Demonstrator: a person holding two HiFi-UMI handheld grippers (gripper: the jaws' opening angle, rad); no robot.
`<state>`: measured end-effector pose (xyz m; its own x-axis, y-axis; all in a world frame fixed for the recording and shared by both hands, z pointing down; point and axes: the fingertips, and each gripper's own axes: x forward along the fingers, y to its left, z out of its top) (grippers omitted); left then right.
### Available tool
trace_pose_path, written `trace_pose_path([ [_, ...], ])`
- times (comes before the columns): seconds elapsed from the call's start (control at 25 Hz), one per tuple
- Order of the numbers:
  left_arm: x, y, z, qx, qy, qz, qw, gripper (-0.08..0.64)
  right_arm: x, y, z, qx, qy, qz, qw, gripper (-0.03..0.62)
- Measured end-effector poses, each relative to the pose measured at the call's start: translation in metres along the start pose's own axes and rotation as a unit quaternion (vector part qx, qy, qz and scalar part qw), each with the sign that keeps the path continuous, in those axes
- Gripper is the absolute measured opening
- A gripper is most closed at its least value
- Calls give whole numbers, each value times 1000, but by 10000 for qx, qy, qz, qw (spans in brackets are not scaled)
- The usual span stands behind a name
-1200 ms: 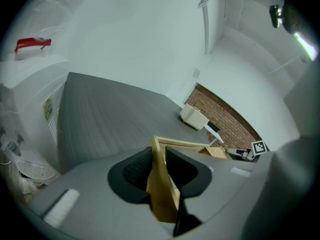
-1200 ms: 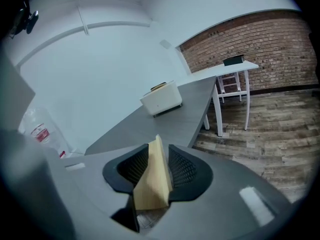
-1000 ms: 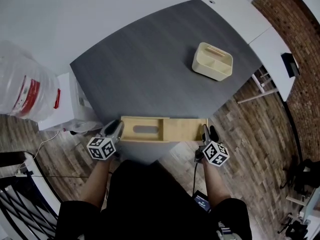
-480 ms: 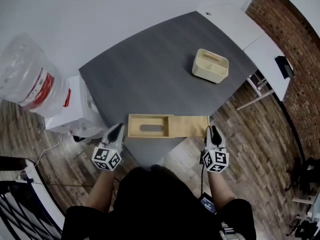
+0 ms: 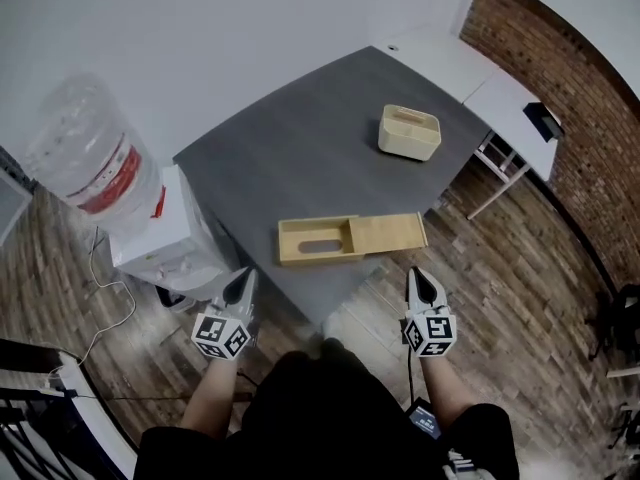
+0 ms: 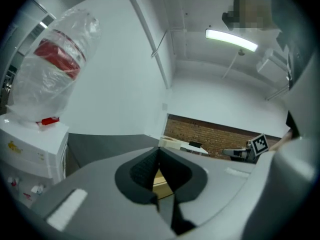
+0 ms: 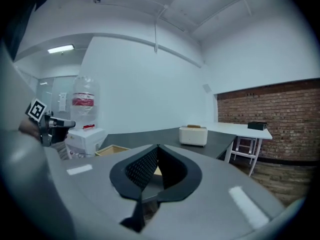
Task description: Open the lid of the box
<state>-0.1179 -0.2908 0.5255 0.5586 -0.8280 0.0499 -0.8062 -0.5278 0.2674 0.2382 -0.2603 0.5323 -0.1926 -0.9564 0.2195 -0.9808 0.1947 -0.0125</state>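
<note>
Wooden box [image 5: 350, 238] lies on the bench's [image 5: 300, 148] near corner, long axis left to right, lid apparently slid partway. Ahead of both claws, apart from them. Left claw [image 5: 243, 286] and right claw [image 5: 420, 283] have just closed, empty; right looks slightly nearer.

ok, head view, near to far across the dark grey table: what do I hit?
light wooden box, lid slid partly open → cream rectangular container → white table past the far edge
</note>
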Motion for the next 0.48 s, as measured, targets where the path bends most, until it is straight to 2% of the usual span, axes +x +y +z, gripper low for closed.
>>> trace_pose_path([
  [0.24, -50, -23, -1, 192, -30, -275, 9994, 0, -50, 50, -6, 137, -121, 150, 9997, 3],
  [0.48, -80, -41, -6, 159, 67, -478, 9987, 0, -88, 69, -16, 146, -32, 132, 9998, 2],
])
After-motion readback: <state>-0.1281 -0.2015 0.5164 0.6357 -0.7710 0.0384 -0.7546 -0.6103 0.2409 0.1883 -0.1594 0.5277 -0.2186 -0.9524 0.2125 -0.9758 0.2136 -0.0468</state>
